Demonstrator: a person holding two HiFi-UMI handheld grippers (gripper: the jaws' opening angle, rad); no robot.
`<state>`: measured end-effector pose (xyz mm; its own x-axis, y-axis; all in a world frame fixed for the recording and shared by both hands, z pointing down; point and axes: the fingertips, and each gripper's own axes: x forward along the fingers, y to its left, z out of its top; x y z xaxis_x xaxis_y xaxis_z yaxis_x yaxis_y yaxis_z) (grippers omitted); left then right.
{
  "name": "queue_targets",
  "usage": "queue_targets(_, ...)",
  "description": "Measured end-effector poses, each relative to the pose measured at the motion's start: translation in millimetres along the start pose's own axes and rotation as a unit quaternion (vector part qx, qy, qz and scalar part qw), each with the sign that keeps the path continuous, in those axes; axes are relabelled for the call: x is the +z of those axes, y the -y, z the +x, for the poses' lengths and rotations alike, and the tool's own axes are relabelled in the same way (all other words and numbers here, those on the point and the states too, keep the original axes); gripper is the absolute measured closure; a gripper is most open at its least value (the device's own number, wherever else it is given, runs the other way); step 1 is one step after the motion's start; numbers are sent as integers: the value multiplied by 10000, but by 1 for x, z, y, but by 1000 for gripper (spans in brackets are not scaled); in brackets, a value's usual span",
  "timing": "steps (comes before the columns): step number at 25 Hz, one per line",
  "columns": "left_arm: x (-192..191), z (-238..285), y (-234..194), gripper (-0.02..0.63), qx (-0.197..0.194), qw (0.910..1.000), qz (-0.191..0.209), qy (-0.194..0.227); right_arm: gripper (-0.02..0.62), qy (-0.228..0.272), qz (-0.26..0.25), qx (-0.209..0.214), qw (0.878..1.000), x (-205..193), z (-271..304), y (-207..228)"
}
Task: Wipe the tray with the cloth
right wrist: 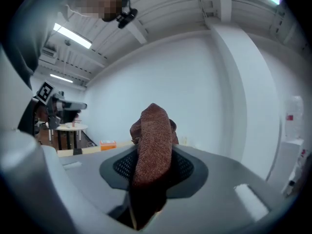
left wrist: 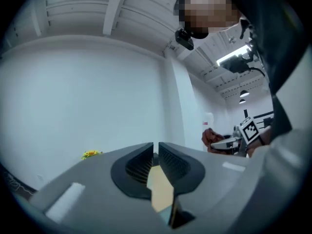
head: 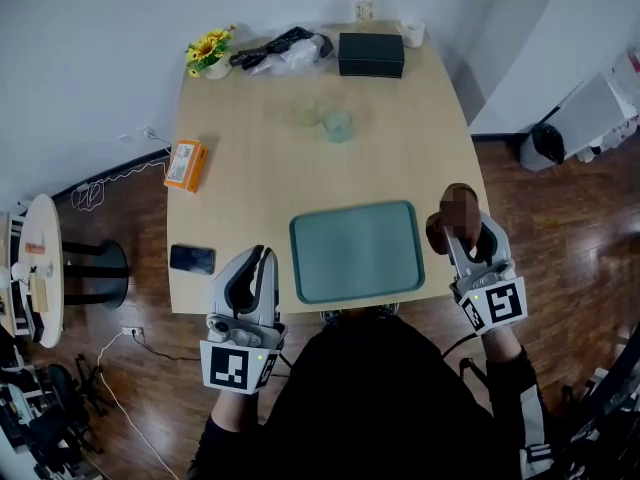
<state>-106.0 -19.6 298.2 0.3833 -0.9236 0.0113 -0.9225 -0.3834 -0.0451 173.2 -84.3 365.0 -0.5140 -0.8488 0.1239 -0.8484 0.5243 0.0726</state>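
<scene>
Fingers of the right gripper [head: 460, 236] clamp a reddish-brown knitted cloth [right wrist: 152, 140], held just off the right short end of the rectangular teal plastic tray [head: 357, 250]. The tray lies bare near the front edge of the pale wooden table [head: 250, 188], its long axis running left to right. Off the tray's front left corner, the left gripper [head: 262, 256] has its fingers pressed together on nothing. The right hand appears best placed: the tray lies to the cloth's left and below, so wiping likely starts from that end.
</scene>
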Motion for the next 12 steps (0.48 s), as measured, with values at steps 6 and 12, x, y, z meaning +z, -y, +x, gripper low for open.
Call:
queue_targets(6,-72,-10,-12,592,203,9943,-606,-857,459,-3519,738,-732,9302,-268,2,57)
queue_targets(12,-93,-18,-19,594,386,9894,-887,-1080,453,-3833,769,-724,9176,-311,-6,48)
